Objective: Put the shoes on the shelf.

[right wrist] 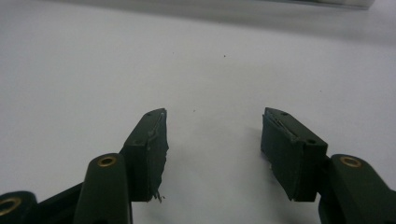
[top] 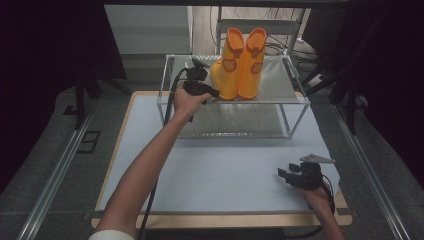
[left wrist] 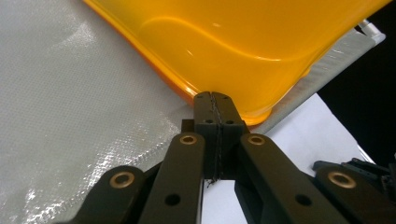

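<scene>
Two boots: a pair of orange rubber boots [top: 239, 62] is seen standing upright, side by side and touching, on the top of a clear shelf stand [top: 295, 102] at the far side of the worktop [top: 220, 170].
Boot detail: red-orange trim is shown round the tops and on the side patches; the toes are pointed toward the near edge of the stand.
Left hand-held gripper [top: 212, 93]: it is held up at the near-left part of the stand's top, tips set against the lower edge of the left boot.
Left jaws: pressed fully together in the left gripper view, pad [left wrist: 205, 114] against pad, nothing pinched between them; the boot's glossy orange rim [left wrist: 224, 46] is seen right at the tips.
Shelf surface: a woven silvery sheet [left wrist: 70, 107] is spread over the stand's top under the boots.
Right hand-held gripper [top: 285, 174]: it is rested low on the near-right of the worktop, well apart from the stand.
Right jaws: spread wide, with only bare white worktop [right wrist: 210, 84] seen in the gap; nothing is gripped.
Arms: the left forearm is stretched forward to the stand; the right hand is kept at the near edge.
</scene>
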A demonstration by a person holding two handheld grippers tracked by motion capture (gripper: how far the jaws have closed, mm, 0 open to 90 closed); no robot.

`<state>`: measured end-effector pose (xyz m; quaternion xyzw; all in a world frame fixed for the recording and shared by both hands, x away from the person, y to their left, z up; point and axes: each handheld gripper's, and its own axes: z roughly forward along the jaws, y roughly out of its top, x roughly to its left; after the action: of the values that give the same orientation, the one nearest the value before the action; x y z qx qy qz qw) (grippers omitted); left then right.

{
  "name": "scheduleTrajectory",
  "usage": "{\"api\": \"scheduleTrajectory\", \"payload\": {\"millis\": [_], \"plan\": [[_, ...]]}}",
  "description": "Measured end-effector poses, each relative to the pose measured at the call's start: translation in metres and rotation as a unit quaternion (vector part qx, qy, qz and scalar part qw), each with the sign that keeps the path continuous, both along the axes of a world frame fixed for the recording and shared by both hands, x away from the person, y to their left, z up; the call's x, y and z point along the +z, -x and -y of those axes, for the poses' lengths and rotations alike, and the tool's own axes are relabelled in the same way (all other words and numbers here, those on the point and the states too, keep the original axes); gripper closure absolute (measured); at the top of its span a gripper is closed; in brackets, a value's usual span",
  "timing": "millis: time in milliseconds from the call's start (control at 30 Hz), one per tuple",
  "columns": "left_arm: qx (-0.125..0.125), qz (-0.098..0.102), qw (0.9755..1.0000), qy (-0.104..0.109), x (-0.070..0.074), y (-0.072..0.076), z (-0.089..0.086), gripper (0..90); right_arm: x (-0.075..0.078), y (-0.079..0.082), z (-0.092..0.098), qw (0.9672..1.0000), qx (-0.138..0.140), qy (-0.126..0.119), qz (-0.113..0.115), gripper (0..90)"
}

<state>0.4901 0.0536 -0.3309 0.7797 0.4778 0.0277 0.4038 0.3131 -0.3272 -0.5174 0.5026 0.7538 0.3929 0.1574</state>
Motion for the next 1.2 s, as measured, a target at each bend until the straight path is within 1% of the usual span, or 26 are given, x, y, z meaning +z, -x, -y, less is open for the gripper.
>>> {"api": "scheduleTrajectory", "payload": {"millis": [100,233,367,400,433,500,533,567,633,767,800,833,867,933,1000,1033,1133,1200], "plan": [[0.001,-0.002,0.9999,0.011,-0.001,0.000,-0.001,90.0,0.000,0.000,0.000,1.0000,0.000,-0.001,-0.001,41.1],[0.000,0.001,0.9999,0.010,-0.002,0.001,-0.001,90.0,0.000,0.000,0.000,1.0000,0.000,0.000,-0.001,41.1],[-0.004,0.003,1.0000,0.004,-0.002,0.001,-0.003,89.7,0.000,0.000,0.000,1.0000,0.001,-0.002,-0.001,41.2],[-0.006,0.004,1.0000,-0.001,-0.001,0.002,-0.004,88.4,0.000,0.000,0.001,1.0000,0.001,-0.003,-0.002,41.2],[-0.005,0.005,1.0000,0.001,-0.001,0.002,-0.004,87.3,0.000,0.000,0.001,1.0000,0.001,-0.003,-0.002,41.3],[-0.009,0.009,0.9999,0.004,0.001,0.003,-0.006,85.9,0.000,0.000,0.001,1.0000,0.000,-0.004,-0.003,41.3],[-0.009,0.012,0.9999,0.002,0.003,0.004,-0.007,85.6,0.000,0.001,0.001,1.0000,0.000,-0.004,-0.003,41.3],[-0.008,0.015,0.9998,0.006,0.006,0.006,-0.009,85.3,0.000,0.001,0.001,1.0000,0.000,-0.004,-0.004,41.3],[-0.008,0.017,0.9998,0.008,0.007,0.007,-0.011,85.2,0.000,0.001,0.001,1.0000,-0.001,-0.004,-0.004,41.3],[-0.011,0.026,0.9996,0.003,0.013,0.015,-0.016,82.1,0.000,0.001,0.002,1.0000,-0.001,-0.003,-0.003,41.2],[-0.015,0.028,0.9995,0.004,0.014,0.017,-0.017,79.6,0.001,0.001,0.001,1.0000,-0.001,-0.002,-0.004,41.2],[-0.019,0.030,0.9994,0.006,0.015,0.020,-0.019,79.6,0.001,0.001,0.001,1.0000,-0.001,-0.002,-0.004,41.2],[-0.021,0.032,0.9992,0.007,0.016,0.022,-0.020,77.5,0.000,0.001,0.001,1.0000,-0.001,-0.001,-0.003,41.2],[-0.023,0.039,0.9989,0.004,0.017,0.026,-0.024,71.6,0.000,0.001,0.001,1.0000,-0.001,0.001,-0.002,41.2],[-0.026,0.045,0.9986,0.012,0.017,0.030,-0.029,65.5,0.000,0.001,0.001,1.0000,0.000,0.001,-0.002,41.2],[-0.030,0.048,0.9983,0.013,0.017,0.032,-0.031,63.8,0.000,0.000,0.001,1.0000,0.000,0.001,-0.002,41.2],[-0.041,0.050,0.9978,0.014,0.018,0.040,-0.036,58.6,0.000,0.000,0.001,1.0000,0.000,0.001,-0.002,41.2],[-0.047,0.050,0.9975,0.014,0.020,0.046,-0.039,57.0,0.000,0.000,0.001,1.0000,0.000,0.001,-0.002,41.2]]}}
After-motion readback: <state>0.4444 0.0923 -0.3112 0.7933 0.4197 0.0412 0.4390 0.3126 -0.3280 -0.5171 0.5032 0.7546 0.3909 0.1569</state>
